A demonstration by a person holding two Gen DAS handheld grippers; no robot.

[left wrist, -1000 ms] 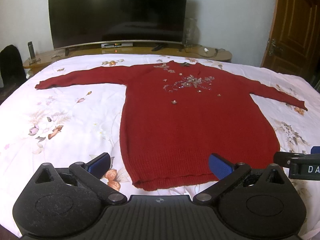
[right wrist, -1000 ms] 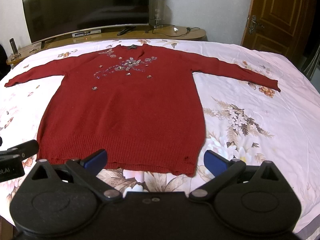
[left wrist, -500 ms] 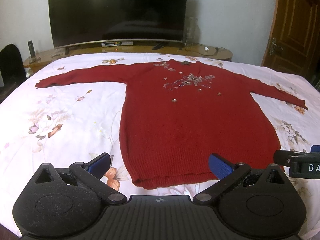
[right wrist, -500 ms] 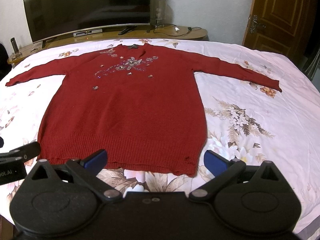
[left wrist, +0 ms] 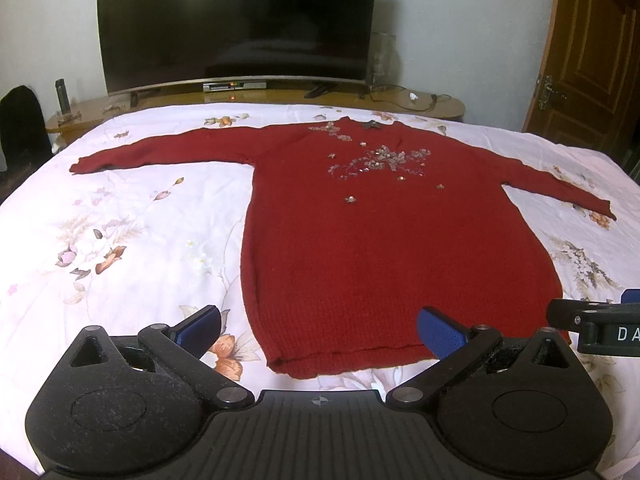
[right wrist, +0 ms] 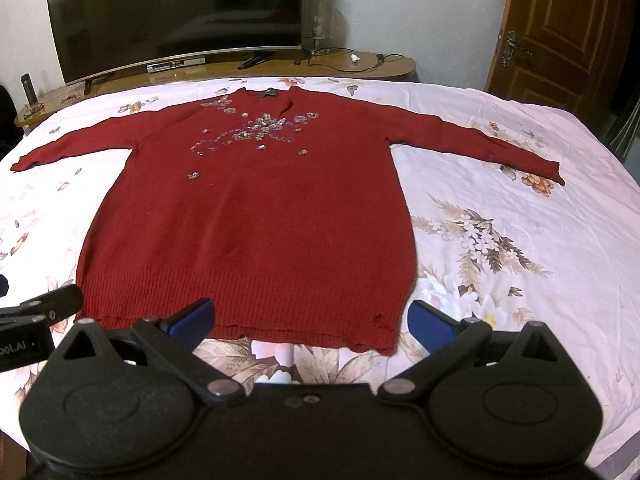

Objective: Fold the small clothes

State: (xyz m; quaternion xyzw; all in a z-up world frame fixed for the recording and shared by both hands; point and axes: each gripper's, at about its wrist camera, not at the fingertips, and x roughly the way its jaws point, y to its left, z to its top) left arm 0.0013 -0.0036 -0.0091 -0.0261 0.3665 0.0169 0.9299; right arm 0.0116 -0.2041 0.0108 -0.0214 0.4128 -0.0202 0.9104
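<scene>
A dark red knitted sweater (left wrist: 384, 248) with beaded flowers on the chest lies flat and face up on the bed, both sleeves spread out; it also shows in the right wrist view (right wrist: 256, 216). My left gripper (left wrist: 320, 330) is open and empty, just above the hem's left corner. My right gripper (right wrist: 310, 320) is open and empty, over the hem's right part. Each gripper's tip shows at the edge of the other's view.
The bed has a white floral sheet (left wrist: 120, 240). A wooden TV bench (right wrist: 360, 66) with a large dark television (left wrist: 236, 24) stands behind the bed. A brown door (right wrist: 560, 28) is at the right.
Both views have shifted very slightly; the sweater sits a little lower in the frames. Both grippers stay open and the sweater has not moved.
</scene>
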